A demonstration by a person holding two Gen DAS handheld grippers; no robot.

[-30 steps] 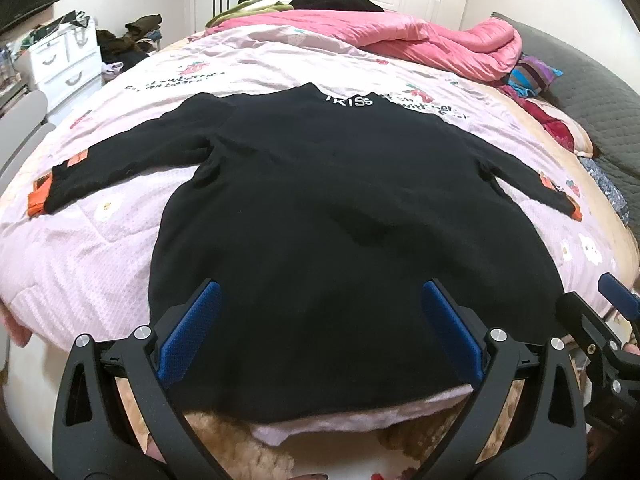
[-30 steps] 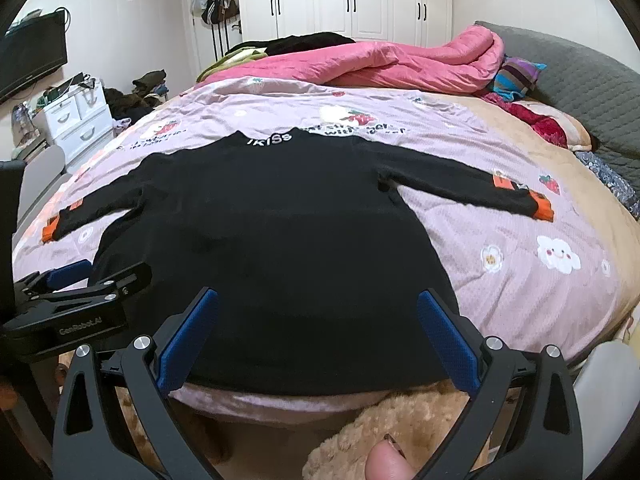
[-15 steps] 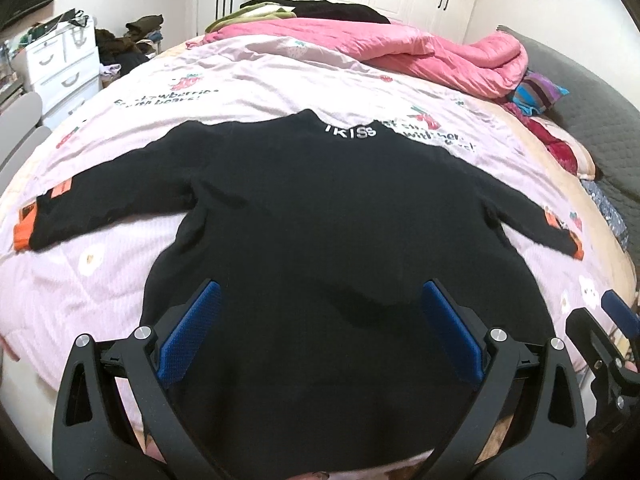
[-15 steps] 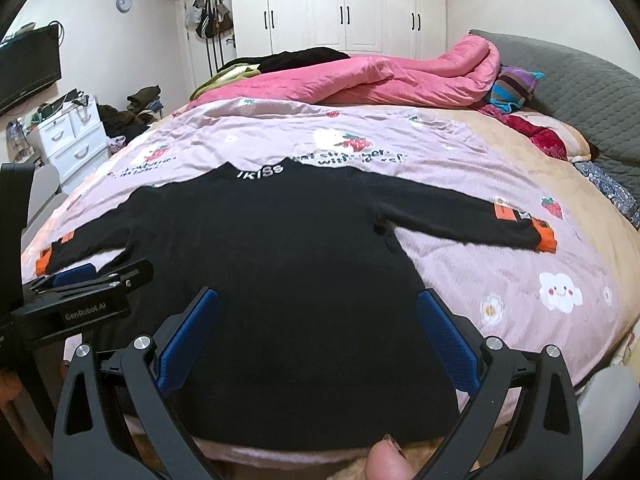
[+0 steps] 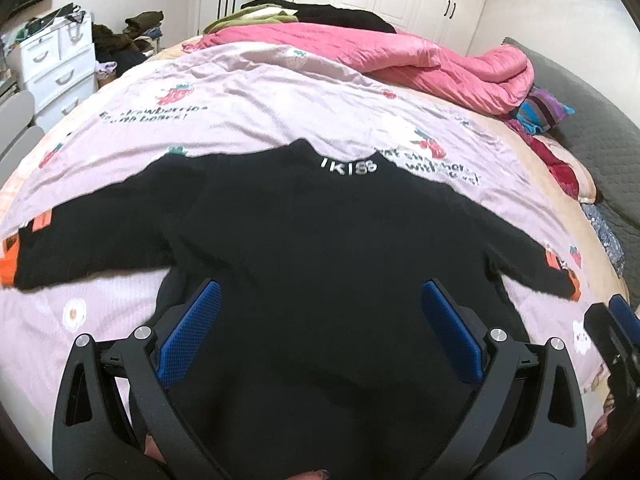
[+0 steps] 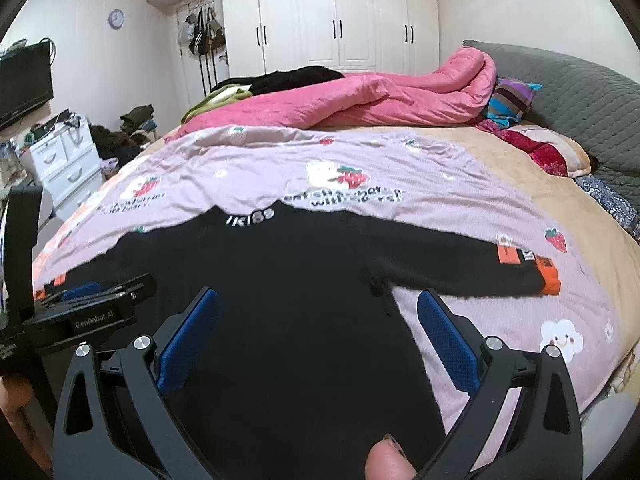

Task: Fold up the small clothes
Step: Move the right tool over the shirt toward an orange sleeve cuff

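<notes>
Black long-sleeved knit top point(image 5: 320, 264) lies flat, unfolded, on your lilac printed bedspread point(image 5: 248, 120). Left gripper point(image 5: 320, 336) and right gripper point(image 6: 318, 334) gape wide, empty; every fold remains.

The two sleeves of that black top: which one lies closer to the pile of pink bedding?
The sleeve stretched toward the grey headboard side. Its orange cuff points that way, where the pink bedding is heaped; the other sleeve reaches toward the white drawers.
</notes>
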